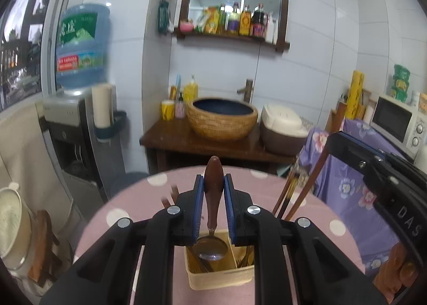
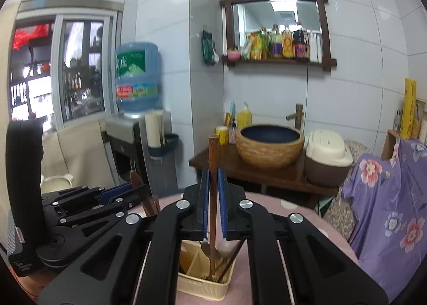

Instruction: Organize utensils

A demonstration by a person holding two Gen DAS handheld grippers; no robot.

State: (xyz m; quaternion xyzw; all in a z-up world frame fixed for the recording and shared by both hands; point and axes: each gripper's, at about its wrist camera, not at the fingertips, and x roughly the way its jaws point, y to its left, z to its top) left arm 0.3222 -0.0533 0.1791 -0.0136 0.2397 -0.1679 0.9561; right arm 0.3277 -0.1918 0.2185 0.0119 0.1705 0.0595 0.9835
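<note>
left gripper (image 1: 213, 184): clamped on the brown wooden handle of a spoon (image 1: 212, 225); handle up, metal bowl down, hanging at the mouth of the utensil caddy (image 1: 221, 275).
right gripper (image 2: 212, 192): clamped on a single brown chopstick (image 2: 212, 198), held near vertical, lower tip down inside the caddy.
caddy: cream plastic, divided into compartments, on the near part of the pink polka-dot bench (image 1: 128, 211), just below both grippers.
caddy contents: more chopsticks (image 1: 291, 192) lean out of its right side; cutlery in the bottom, too dark to name.
spoon vs caddy: bowl sits over the left compartment; can't tell if it touches the bottom or the other cutlery.
chopstick vs caddy: tip looks in the middle/right section next to the leaning sticks; exact compartment unclear.
step: my read is sorting into compartments, both items at the caddy mouth and neither released. Insert or pull-out can't be settled from these views.
next move needs: keep each item vertical, keep it on its own side of the divider, and open a gripper only once the item is seated.
risk: the grippers are side by side, so a tilt could knock the leaning chopsticks or tip the light caddy.
</note>
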